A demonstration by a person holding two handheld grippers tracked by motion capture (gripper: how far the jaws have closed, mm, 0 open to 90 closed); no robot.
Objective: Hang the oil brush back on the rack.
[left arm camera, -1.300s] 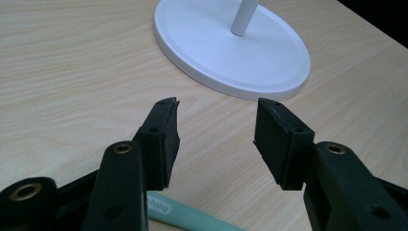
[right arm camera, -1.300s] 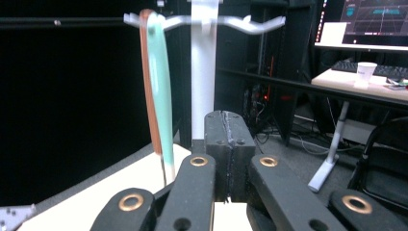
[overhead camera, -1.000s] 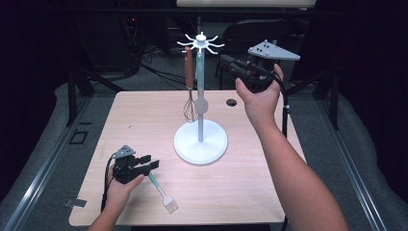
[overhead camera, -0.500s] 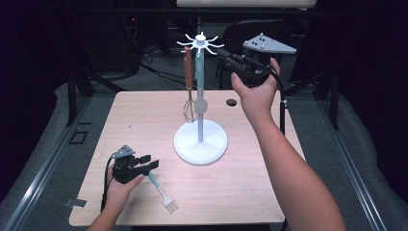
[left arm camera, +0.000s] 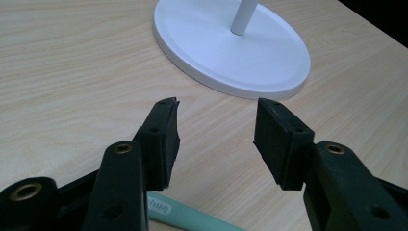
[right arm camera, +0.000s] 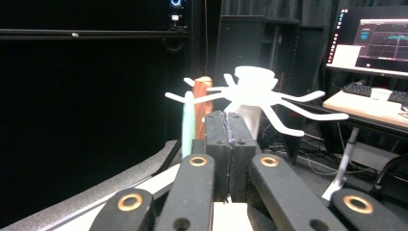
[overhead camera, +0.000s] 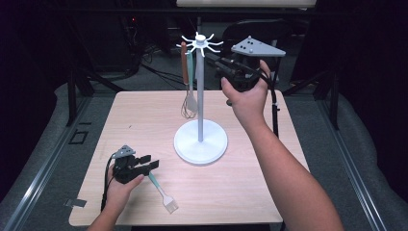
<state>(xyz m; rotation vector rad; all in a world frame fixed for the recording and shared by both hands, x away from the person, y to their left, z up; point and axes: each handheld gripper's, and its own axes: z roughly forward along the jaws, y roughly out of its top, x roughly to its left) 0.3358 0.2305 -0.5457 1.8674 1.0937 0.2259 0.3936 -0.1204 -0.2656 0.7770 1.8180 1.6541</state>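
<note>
A white hook stand (overhead camera: pixel 200 96) rises from a round base (left arm camera: pixel 231 48) at the table's middle. From its hook crown (right arm camera: pixel 255 91) hang a brown-handled whisk (overhead camera: pixel 184 72) and a mint-handled utensil (overhead camera: pixel 191 86). My right gripper (overhead camera: pixel 214 58) is held high just right of the crown, pointing at it, jaws shut with nothing between them (right arm camera: pixel 230 118). My left gripper (overhead camera: pixel 150 162) rests low at the table's front left, open (left arm camera: pixel 216 130). A mint-handled brush (overhead camera: pixel 163 195) lies on the table beside it; its handle (left arm camera: pixel 187 216) passes under the jaws, not gripped.
The wooden table (overhead camera: pixel 288 192) has bare surface right of the base and along the front. Dark equipment and cables stand behind the table. A monitor (right arm camera: pixel 375 43) and a desk appear far off in the right gripper view.
My right gripper has moved left, closer to the stand's hook crown, and stays shut. The left gripper and the brush have not moved.
</note>
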